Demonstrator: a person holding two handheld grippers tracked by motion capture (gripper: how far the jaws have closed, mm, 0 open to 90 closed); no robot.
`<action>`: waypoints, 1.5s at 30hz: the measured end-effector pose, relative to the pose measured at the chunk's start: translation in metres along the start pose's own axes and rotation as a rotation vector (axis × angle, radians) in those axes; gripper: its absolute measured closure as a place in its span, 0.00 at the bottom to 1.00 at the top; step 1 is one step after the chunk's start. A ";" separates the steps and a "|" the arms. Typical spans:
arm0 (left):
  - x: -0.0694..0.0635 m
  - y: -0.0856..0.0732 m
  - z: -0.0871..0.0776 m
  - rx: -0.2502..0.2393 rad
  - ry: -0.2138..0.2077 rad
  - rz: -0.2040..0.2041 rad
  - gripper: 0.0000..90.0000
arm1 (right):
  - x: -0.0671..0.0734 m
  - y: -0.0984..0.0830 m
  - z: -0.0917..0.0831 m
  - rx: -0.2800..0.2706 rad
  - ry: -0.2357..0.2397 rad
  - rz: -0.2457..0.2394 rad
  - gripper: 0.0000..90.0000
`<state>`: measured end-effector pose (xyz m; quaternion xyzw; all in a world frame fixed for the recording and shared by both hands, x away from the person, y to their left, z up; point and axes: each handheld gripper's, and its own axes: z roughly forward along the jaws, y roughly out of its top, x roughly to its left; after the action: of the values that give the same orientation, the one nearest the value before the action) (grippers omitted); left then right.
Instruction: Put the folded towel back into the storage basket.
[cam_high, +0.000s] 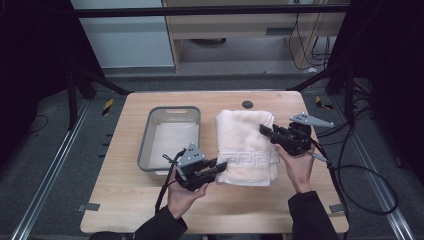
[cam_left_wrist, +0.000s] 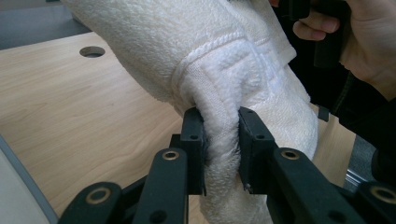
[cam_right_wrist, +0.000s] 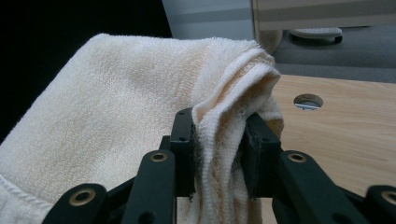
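In the left gripper view, a thick fold of the cream towel (cam_left_wrist: 219, 93) is pinched between the two black jaws of the left gripper (cam_left_wrist: 221, 140), the terry bulging above the pads and hanging below them. In the right gripper view, several bunched layers of the same towel are clamped between the jaws of the right gripper (cam_right_wrist: 219, 149), the folded edge rising over the pads. From the high view, the left gripper (cam_high: 220, 166) is seen gripping the near left corner of the folded towel (cam_high: 247, 145), and the right gripper (cam_high: 264, 130) is closed on its far right edge. The towel is spread at the middle of the wooden table (cam_high: 125, 200), its patterned border towards the person. Just to its left a grey bin (cam_high: 145, 145) is stood, close to the towel. A round hole (cam_high: 247, 104) is seen in the tabletop beyond the towel. Each gripper is held in a hand, with dark sleeves entering from the bottom edge
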<state>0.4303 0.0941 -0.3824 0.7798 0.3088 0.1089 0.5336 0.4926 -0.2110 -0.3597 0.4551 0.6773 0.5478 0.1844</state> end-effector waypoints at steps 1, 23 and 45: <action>0.001 0.001 -0.001 -0.002 0.001 -0.001 0.82 | 0.000 0.001 0.000 -0.002 -0.001 0.000 0.77; 0.014 0.014 -0.025 -0.058 0.034 0.002 0.82 | 0.022 0.022 0.012 -0.057 0.001 -0.021 0.77; 0.028 0.026 -0.050 -0.120 0.062 -0.015 0.82 | 0.050 0.051 0.021 -0.092 -0.004 -0.073 0.77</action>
<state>0.4367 0.1432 -0.3428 0.7403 0.3241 0.1472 0.5703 0.5039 -0.1582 -0.3076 0.4222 0.6672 0.5705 0.2261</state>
